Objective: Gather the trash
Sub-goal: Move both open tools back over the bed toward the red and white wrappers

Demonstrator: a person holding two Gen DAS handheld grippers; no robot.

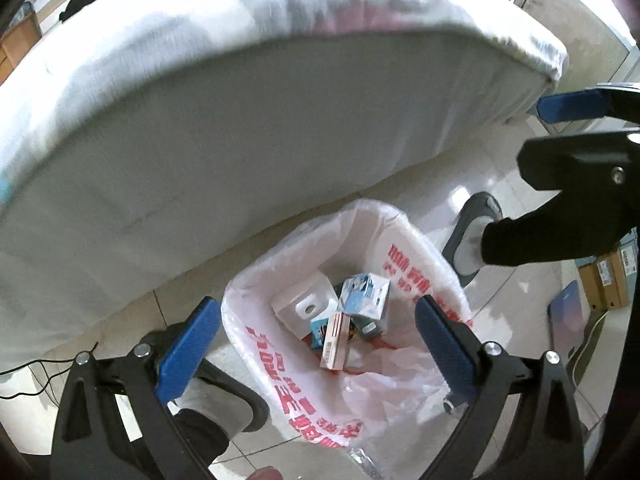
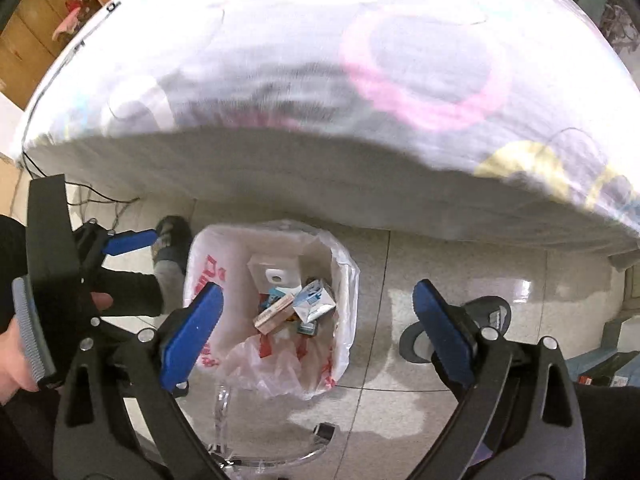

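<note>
Hovering over the lined bin (image 1: pixel 352 304) beside the bed (image 1: pixel 248 128), left tool (image 1: pixel 316 340) and right tool (image 2: pixel 316 332) both gape empty. Boxes (image 1: pixel 352 312) lie inside, presumably dropped there as trash.

Home bedroom: bed (image 1: pixel 240 128) w/ patterned sheet, tiled floor (image 2: pixel 440 272), wood cabinets (image 2: pixel 36 28), slippered foot (image 2: pixel 172 236).

The white plastic-lined trash bin (image 2: pixel 269 304) stands open from above; the white-sheeted bed (image 2: pixel 320 168) walls twelve o'clock, slippered feet (image 2: pixel 170 248) flank it.
</note>
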